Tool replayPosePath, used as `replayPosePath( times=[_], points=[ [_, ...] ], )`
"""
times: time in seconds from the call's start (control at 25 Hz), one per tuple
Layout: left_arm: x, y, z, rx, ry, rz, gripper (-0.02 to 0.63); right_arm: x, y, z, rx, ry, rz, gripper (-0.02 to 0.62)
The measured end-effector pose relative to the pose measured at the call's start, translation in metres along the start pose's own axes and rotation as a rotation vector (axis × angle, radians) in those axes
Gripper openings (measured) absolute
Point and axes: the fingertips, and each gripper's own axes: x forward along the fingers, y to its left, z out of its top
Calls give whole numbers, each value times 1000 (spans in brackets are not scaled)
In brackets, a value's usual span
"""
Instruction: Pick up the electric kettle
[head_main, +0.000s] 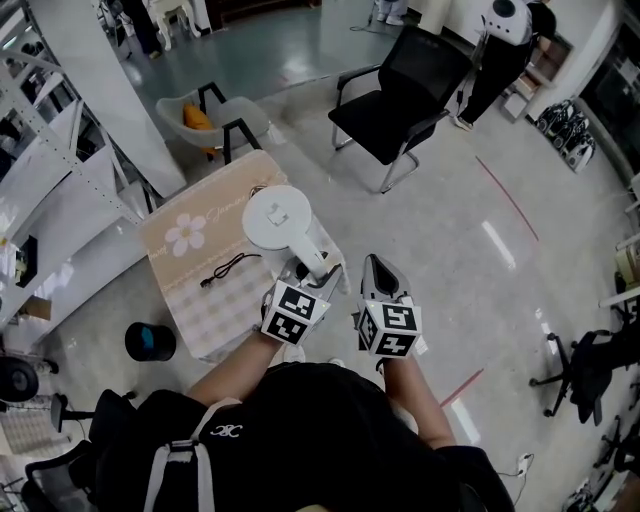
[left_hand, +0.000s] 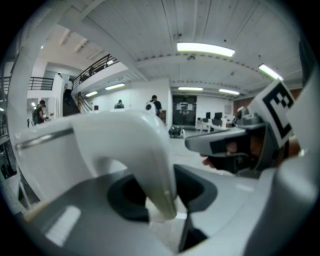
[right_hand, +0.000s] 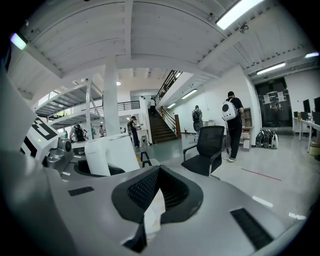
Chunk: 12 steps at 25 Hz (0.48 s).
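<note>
Electric kettle (head_main: 278, 215), white, lid up, at the right edge of the table (head_main: 190, 290), above the flower-print cloth (head_main: 200, 235). Whether it rests there cannot be told.
Left gripper (head_main: 305, 268): jaws part-open, clamped on the kettle handle (left_hand: 145, 150).
Right gripper (head_main: 378, 272): jaws together, empty, beside the table over the floor.
Black cable (head_main: 228, 268): on the cloth.
</note>
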Motion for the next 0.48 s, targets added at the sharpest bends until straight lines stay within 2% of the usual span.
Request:
replayPosePath(
  times=[0.2,0.48],
  points=[
    [-2,2,-2,-10,2,-3,133,1,-3,1,28,-6,-9,-9],
    [-2,4,-11,-34,16,-15,133,3,4,-4,15,4,-9,-9]
  ],
)
